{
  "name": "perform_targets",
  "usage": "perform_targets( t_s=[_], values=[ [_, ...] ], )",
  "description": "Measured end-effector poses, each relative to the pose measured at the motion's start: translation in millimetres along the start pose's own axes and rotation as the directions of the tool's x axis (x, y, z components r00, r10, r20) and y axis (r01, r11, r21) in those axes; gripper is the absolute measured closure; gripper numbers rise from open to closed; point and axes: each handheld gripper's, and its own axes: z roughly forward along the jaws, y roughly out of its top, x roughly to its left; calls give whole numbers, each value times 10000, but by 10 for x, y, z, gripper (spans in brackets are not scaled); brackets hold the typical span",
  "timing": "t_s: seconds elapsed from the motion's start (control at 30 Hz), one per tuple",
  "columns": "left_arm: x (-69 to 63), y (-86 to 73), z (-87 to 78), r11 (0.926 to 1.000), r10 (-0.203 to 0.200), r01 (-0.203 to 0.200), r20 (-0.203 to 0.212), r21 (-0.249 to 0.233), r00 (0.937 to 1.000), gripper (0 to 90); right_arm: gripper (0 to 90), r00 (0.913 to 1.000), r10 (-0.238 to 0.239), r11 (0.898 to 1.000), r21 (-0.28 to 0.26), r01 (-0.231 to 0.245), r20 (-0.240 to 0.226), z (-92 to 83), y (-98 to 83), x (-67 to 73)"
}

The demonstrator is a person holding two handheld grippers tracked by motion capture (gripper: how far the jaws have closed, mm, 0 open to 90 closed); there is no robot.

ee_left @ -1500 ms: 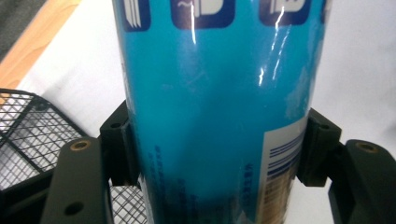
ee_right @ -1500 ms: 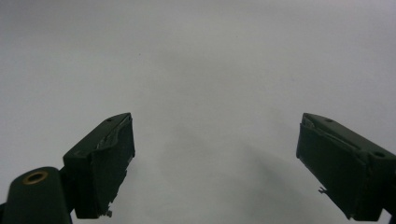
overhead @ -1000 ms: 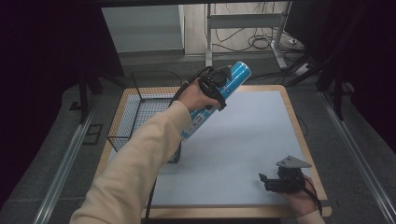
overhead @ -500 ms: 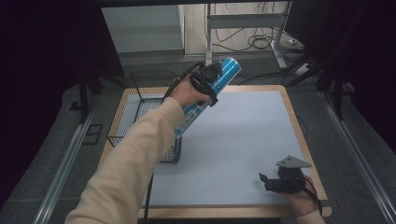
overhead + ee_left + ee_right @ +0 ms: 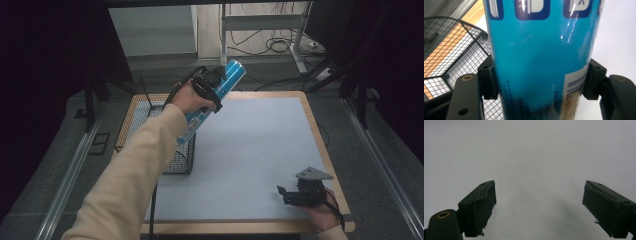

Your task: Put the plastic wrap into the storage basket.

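A tall blue cylindrical canister (image 5: 226, 80) is held tilted in the air above the right edge of a black wire basket (image 5: 150, 125). My left gripper (image 5: 207, 89) is shut on the canister (image 5: 541, 57) around its middle, both jaws pressed against its sides. The canister's lower end reaches down near the basket's rim. At the table's near right corner, my right gripper (image 5: 292, 192) rests low over the mat with its jaws wide apart. In the right gripper view, that gripper (image 5: 539, 207) has nothing between its fingers.
A pale blue-grey mat (image 5: 250, 150) covers the wooden table (image 5: 312, 120). The wire basket (image 5: 446, 50) stands at the table's left side. Beyond the far edge are a desk frame (image 5: 260, 22) and cables (image 5: 277, 45) on the floor.
My left gripper has carried the canister leftward and slightly up, nearer to the basket. The right gripper has stayed in place.
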Motion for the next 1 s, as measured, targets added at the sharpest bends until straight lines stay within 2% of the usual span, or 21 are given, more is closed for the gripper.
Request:
perform_targets(
  t_s=[0.27, 0.67, 1.0],
  values=[
    [133, -100, 30, 9995, -297, 297, -142, 45, 9995, 315, 119, 10000, -22, 10000, 12, 22, 21, 5, -1, 0],
    [287, -220, 50, 9986, -455, 463, -323, 238, 9984, 315, 120, 10000, -45, 10000, 64, 45, 27, 12, -4, 0],
    [429, -335, 123, 9956, -819, 842, -552, 404, 9951, 315, 119, 10000, -22, 10000, 51, 22, 14, 15, -4, 8]
  ],
)
